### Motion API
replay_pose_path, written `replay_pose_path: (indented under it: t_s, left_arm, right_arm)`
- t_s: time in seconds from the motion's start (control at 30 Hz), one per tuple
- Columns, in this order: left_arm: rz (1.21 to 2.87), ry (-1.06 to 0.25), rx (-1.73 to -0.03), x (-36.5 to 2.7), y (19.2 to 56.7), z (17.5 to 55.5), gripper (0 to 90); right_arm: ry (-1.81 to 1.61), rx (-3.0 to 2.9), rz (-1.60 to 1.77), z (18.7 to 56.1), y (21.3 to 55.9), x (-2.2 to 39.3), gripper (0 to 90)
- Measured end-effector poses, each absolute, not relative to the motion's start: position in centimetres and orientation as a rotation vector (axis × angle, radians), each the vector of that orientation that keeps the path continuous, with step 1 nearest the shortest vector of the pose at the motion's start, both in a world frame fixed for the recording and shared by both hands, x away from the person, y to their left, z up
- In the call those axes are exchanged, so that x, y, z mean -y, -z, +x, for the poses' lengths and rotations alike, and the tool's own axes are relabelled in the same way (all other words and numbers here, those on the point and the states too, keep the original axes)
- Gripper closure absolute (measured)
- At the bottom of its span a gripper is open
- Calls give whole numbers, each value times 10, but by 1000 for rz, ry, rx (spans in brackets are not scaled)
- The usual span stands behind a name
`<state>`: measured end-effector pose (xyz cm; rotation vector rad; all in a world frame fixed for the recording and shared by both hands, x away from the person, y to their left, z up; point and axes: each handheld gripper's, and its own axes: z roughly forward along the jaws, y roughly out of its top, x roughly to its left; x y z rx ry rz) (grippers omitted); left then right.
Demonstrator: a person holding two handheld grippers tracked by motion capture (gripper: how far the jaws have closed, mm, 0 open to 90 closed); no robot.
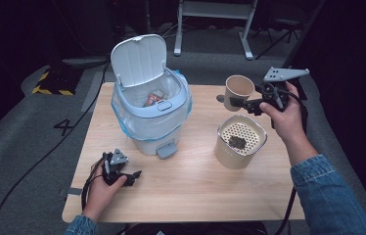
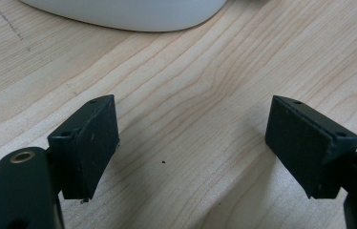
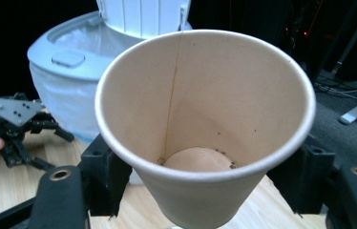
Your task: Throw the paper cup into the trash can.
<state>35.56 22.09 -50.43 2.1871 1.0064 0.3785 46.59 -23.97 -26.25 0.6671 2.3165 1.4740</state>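
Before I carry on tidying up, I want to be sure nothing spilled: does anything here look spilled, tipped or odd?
Nothing looks spilled. The paper cup, gripped by the right gripper, is empty apart from a few dark specks at its bottom. A dark clump sits on the strainer. The bin stands upright, lid open, and the table looks dry.

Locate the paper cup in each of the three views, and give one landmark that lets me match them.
High view: paper cup right of centre, held above the table by the right gripper.
Left gripper view: not in it.
Right gripper view: the cup takes up the centre, mouth toward the camera, clamped between the black jaws.
Shared landmark: the white bin with its lid up; its base edge tops the left gripper view.
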Motion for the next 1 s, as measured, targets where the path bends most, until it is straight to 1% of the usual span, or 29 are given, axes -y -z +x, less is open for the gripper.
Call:
replay_pose_path:
  t_s: [0.53, 1.0]
  left_arm:
    - [2187, -377, -1000, -220, 504, 358, 185]
    - [2187, -372, -993, -219, 505, 360, 181]
  right_arm:
    - [-1563, -2259, 644, 489, 239, 183, 299]
    - [-1620, -2248, 611, 504, 236, 127, 296]
